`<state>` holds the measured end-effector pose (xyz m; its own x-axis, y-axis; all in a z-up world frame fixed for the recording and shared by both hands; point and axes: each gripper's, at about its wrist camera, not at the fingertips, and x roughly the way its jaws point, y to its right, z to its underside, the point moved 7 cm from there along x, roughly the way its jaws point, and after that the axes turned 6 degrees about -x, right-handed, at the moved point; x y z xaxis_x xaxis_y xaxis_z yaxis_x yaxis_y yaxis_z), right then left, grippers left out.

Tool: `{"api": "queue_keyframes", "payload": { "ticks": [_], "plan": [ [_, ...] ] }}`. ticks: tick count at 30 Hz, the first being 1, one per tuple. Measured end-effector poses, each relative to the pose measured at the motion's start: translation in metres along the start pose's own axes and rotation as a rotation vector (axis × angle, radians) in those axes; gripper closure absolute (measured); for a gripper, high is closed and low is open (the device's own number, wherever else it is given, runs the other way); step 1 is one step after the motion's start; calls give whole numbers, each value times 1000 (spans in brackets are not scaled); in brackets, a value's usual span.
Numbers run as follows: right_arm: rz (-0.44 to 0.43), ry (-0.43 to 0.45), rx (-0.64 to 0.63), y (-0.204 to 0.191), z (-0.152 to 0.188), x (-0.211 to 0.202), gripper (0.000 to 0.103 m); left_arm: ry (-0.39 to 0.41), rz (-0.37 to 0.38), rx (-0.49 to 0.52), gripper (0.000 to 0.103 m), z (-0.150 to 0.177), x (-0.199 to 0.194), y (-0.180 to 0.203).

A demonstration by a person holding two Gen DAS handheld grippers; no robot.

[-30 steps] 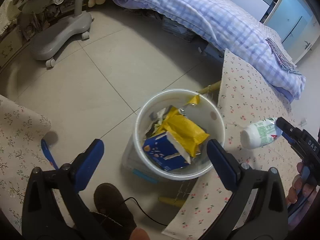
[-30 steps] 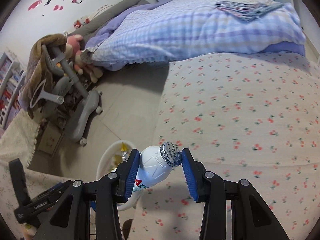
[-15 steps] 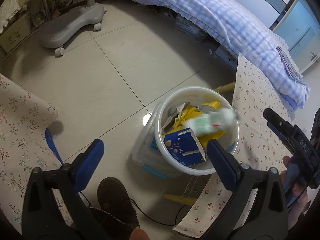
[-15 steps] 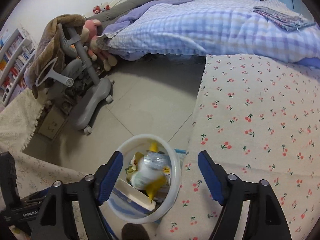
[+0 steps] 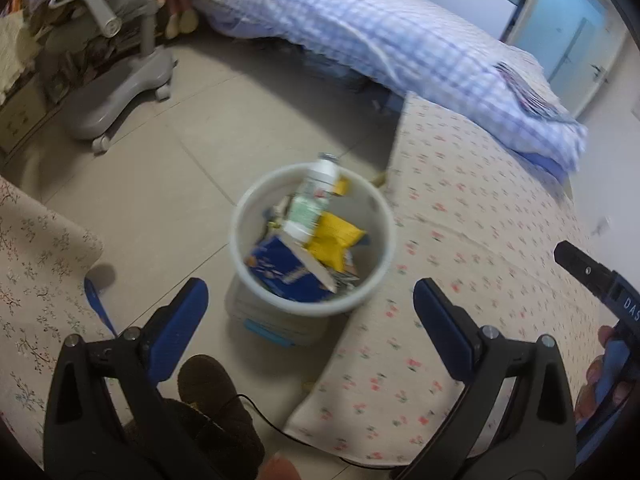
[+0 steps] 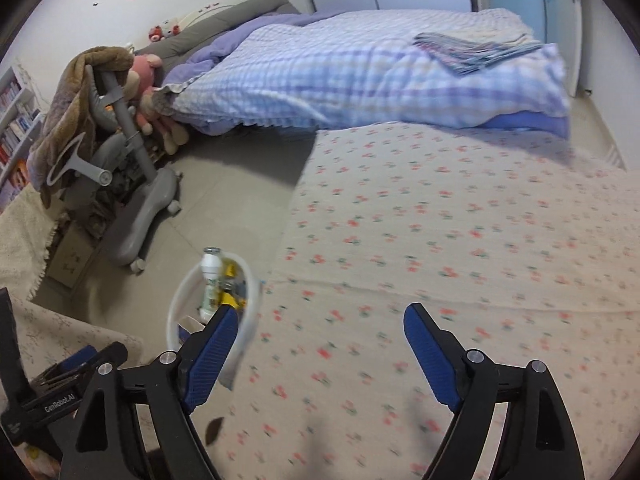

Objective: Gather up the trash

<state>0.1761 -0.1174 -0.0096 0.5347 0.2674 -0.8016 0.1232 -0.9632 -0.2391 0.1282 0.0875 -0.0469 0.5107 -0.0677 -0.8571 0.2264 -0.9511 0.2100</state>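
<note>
Bin, bottle propped on rim.
Both tongs stood wide, empty; the bottle risked toppling out.

The tiled floor carries a white bin that stands just beside the edge of a surface draped in a cherry-print cloth. A grey chair base on castors rests on the floor well apart from the bin, near the bed. A folded striped cloth lies on the bed's checked quilt.
</note>
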Motion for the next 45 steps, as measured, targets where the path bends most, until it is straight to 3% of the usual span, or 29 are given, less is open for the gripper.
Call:
{"api": "queue_keyframes", "payload": {
  "ticks": [5,12,20,28,45],
  "plan": [
    [98,17,-29,32,33,-53,0,1,57,61,1,32,-15,37],
    [197,80,-42,52,85,-105,0,49,50,183,1,66,-41,68],
    [319,172,-34,59,137,-124,0,86,29,185,1,100,-49,65],
    [338,162,-65,48,143,-110,0,126,-3,199,1,103,-50,67],
    [305,133,-34,47,149,-100,0,111,6,212,1,110,-48,69]
  ]
}}
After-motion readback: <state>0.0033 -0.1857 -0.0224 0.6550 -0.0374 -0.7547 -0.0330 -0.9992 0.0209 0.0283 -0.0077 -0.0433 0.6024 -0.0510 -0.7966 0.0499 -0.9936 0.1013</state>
